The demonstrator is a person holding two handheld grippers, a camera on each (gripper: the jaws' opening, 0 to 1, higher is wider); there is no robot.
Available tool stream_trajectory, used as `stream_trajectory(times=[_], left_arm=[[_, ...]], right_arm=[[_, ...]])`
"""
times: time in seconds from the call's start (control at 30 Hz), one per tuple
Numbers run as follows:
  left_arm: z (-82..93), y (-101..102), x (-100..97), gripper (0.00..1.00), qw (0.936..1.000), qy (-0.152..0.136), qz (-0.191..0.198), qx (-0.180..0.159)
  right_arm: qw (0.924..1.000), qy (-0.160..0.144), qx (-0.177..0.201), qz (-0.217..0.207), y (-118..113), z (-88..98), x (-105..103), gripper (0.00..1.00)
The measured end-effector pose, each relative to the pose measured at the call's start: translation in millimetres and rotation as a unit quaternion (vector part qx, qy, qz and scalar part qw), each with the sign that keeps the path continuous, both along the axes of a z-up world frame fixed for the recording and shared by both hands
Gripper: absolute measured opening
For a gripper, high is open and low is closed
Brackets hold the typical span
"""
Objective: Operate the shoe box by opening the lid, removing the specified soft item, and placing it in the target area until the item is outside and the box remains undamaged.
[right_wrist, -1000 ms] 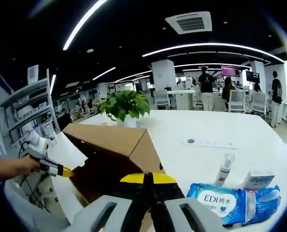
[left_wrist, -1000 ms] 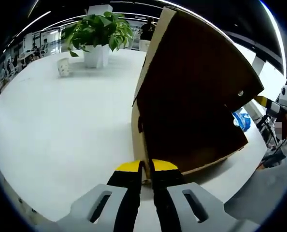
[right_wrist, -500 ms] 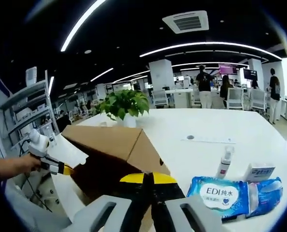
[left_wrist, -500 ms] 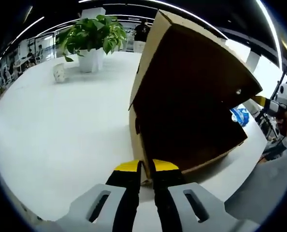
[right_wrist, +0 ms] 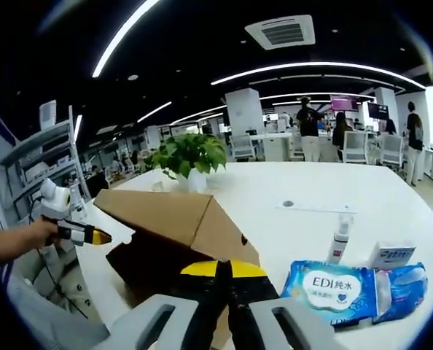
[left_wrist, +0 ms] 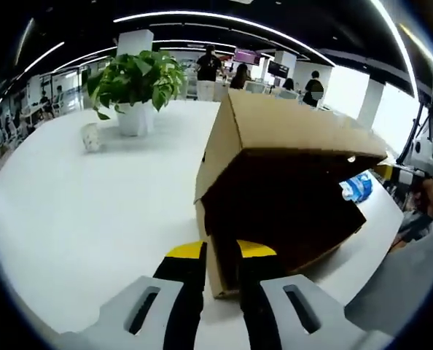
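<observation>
A brown cardboard shoe box (left_wrist: 282, 211) stands on the white table (left_wrist: 92, 219), its lid (left_wrist: 297, 127) tilted up over a dark inside whose contents are hidden. My left gripper (left_wrist: 221, 255) is open, and the box's near corner wall stands between its yellow-tipped jaws. From the right gripper view the box (right_wrist: 165, 248) lies just ahead, and the left gripper (right_wrist: 92, 235) hangs by its left end in a person's hand. My right gripper (right_wrist: 224, 268) is shut at the lid's near end, seemingly on its edge. It also appears at the lid's far corner as the right gripper (left_wrist: 395, 173).
A potted plant (left_wrist: 136, 80) and a small white cup (left_wrist: 92, 136) stand at the table's far side. A blue wipes pack (right_wrist: 344, 292), a spray bottle (right_wrist: 338, 244) and a small white carton (right_wrist: 388, 255) lie right of the box. People and chairs fill the background.
My left gripper's jaws have spread apart around the box corner. The lid's top face has come into the left gripper view. In the right gripper view the left gripper has risen off the box edge.
</observation>
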State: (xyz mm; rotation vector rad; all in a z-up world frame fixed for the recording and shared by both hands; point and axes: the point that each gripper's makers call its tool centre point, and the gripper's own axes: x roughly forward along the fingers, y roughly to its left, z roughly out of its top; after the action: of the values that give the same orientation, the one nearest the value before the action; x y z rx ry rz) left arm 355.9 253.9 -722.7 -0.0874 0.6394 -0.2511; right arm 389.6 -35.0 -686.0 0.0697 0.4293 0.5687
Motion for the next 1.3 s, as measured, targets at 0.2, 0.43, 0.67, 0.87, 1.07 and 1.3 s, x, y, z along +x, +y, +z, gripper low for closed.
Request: stream_trajectory(times=[0.2,0.43,0.67,0.87,1.07,1.3], left_arm=[[14.3,-0.5,5.4,0.15,0.9998,-0.017,-0.007,0.009],[23.1,-3.4,5.5,0.15,0.9993,-0.026,-0.016,0.021],[29.2,-4.1,4.9,0.14,0.9988,-0.035,-0.02,0.026],[27.0,-4.7,-0.3,0.14,0.9985,-0.031,-0.028,0.035],[24.5,-6.1,-4.9,0.14,0.9986,-0.029,-0.032,0.03],[21.1,-8.0,-9.2,0.17,0.998,-0.028,-0.043,0.036]], right_arm=[[1.0,-0.002,-0.006,0.006,-0.3,-2.3,-3.0,0.0],[0.9993,-0.011,-0.026,0.023,-0.5,-5.1,-9.5,0.0],[0.9989,-0.012,-0.031,0.033,-1.4,-7.9,-14.0,0.0],[0.9955,-0.035,-0.066,0.059,1.0,-9.1,-17.9,0.0],[0.9936,-0.04,-0.075,0.075,2.0,-10.2,-21.8,0.0],[0.9897,-0.051,-0.092,0.097,3.4,-14.4,-26.8,0.04]])
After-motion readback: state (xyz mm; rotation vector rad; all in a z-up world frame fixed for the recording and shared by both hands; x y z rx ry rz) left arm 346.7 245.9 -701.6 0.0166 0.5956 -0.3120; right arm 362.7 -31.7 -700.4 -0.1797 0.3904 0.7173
